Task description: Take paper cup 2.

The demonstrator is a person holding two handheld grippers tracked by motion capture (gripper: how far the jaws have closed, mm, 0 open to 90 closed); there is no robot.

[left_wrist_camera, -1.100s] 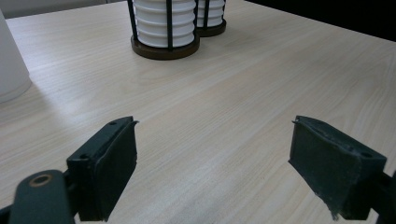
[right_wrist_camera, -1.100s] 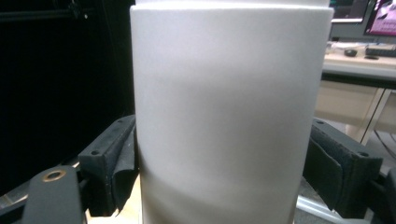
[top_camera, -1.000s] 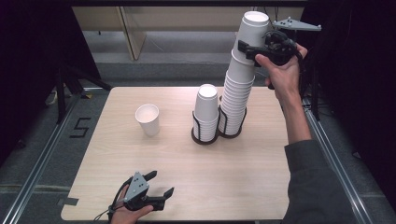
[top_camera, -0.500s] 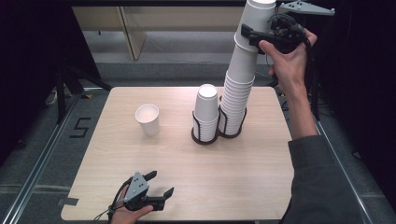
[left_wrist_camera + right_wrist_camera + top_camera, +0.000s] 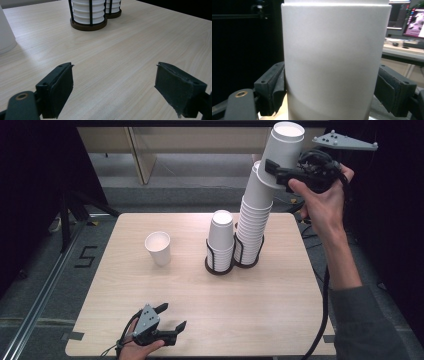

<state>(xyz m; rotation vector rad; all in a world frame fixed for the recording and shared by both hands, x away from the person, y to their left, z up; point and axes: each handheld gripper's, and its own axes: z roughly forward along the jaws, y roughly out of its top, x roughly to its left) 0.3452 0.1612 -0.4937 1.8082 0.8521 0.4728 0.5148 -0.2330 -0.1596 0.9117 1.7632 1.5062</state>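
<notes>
High above the table's back right, my right gripper (image 5: 272, 172) is shut on a white paper cup (image 5: 285, 150), which is tilted, with its base close to the top of the tall cup stack (image 5: 255, 220). In the right gripper view the cup (image 5: 334, 62) sits between both pads (image 5: 272, 87). The tall stack stands in a black wire holder beside a shorter stack (image 5: 220, 237) in its own holder. A single cup (image 5: 158, 247) stands upright to the left. My left gripper (image 5: 170, 316) rests open at the table's front edge, nothing between its jaws (image 5: 113, 87).
The wooden table (image 5: 300, 310) has bare room across its front and right. The two holders' dark bases (image 5: 88, 23) lie ahead of the left gripper, with the single cup's wall (image 5: 5, 35) at that view's left edge. A desk with screens (image 5: 412, 22) stands behind.
My right gripper has risen and moved right with the top cup, drawing it up from the tall stack and tilting it. The left gripper has stayed put.
</notes>
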